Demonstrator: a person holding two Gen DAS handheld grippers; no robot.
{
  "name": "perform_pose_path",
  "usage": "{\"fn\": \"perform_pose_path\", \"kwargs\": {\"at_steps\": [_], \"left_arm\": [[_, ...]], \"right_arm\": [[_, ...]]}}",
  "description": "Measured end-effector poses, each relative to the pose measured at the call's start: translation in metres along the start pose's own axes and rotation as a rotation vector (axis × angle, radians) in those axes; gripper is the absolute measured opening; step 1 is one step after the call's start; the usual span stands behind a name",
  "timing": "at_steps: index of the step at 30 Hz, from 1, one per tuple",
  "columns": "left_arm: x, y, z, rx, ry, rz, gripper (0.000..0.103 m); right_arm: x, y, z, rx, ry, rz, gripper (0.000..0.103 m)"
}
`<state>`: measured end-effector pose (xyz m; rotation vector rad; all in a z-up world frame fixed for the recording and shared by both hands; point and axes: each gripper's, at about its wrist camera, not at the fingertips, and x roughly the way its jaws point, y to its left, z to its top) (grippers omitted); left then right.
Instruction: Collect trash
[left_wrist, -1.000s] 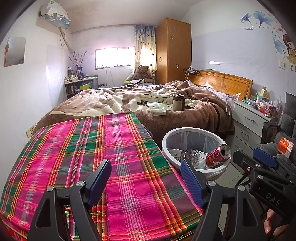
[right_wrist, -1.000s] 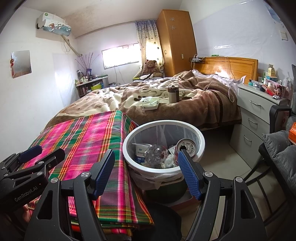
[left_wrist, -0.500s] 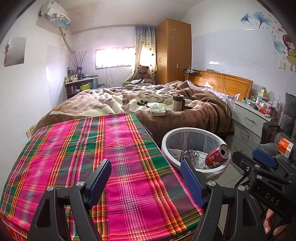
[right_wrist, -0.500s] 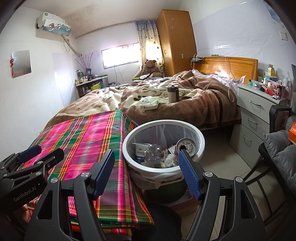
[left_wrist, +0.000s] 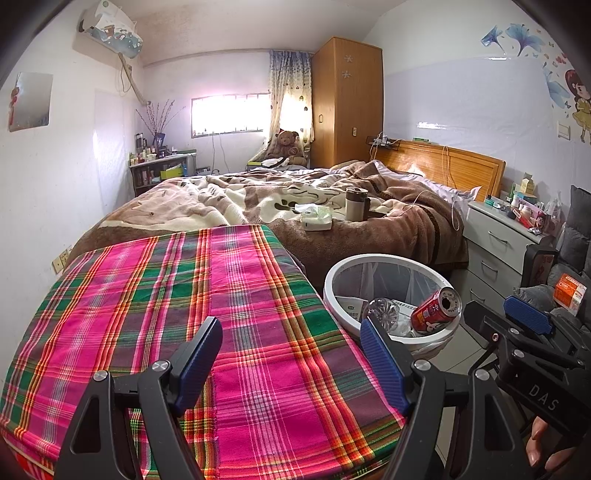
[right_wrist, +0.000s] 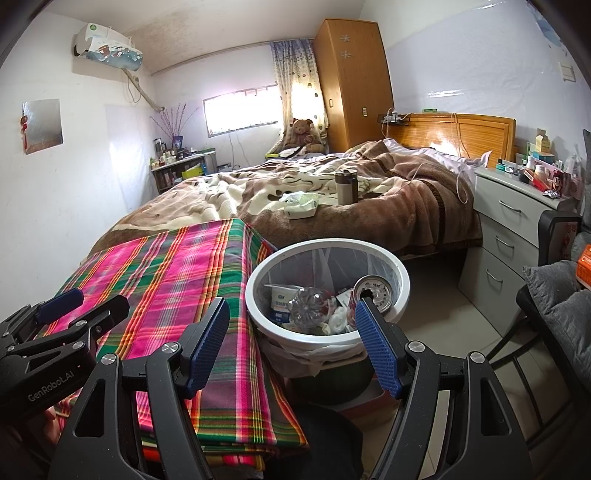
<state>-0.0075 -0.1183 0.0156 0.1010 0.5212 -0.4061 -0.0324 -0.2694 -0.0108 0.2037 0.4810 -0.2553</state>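
Ahead of both your grippers lies the bed (left_wrist: 332, 206), with a tissue pack (left_wrist: 316, 218) and a steel tumbler (left_wrist: 355, 204) standing on its blanket, far beyond reach. Directly under your left gripper (left_wrist: 291, 363) spreads the plaid cloth (left_wrist: 184, 295), and no loose rubbish shows on it. To that gripper's right, and just in front of your right gripper (right_wrist: 291, 349), sits the white bin (right_wrist: 258, 295) with its plastic liner. Inside it rest a red can (left_wrist: 436, 308), a crushed clear bottle (right_wrist: 312, 302), a white carton (right_wrist: 280, 297) and some crumpled tissue (right_wrist: 336, 321).

Both grippers are spread wide and hold nothing. The trash you can see is already in the bin, so the collecting looks largely done, unless the tissue pack counts.

Watch these risks. The can leans high against the near rim on the side toward your right gripper; a nudge from that gripper's right finger (right_wrist: 376, 354), which overlaps the rim in its own view, could tip it out onto the floor. The bin appears perched on something darker below, so a bump could rock it. Your two grippers are close together, so crossing them invites a clash. Dragging your left gripper low could snag the cloth.
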Motion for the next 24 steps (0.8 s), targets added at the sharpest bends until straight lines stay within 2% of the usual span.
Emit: {"fn": "perform_pose_path", "kwargs": {"at_steps": [24], "left_arm": [[0.0016, 0.0024, -0.0023, -0.005, 0.001, 0.003, 0.077]], "right_arm": [[0.0002, -0.0010, -0.0005, -0.003, 0.004, 0.002, 0.072]]}}
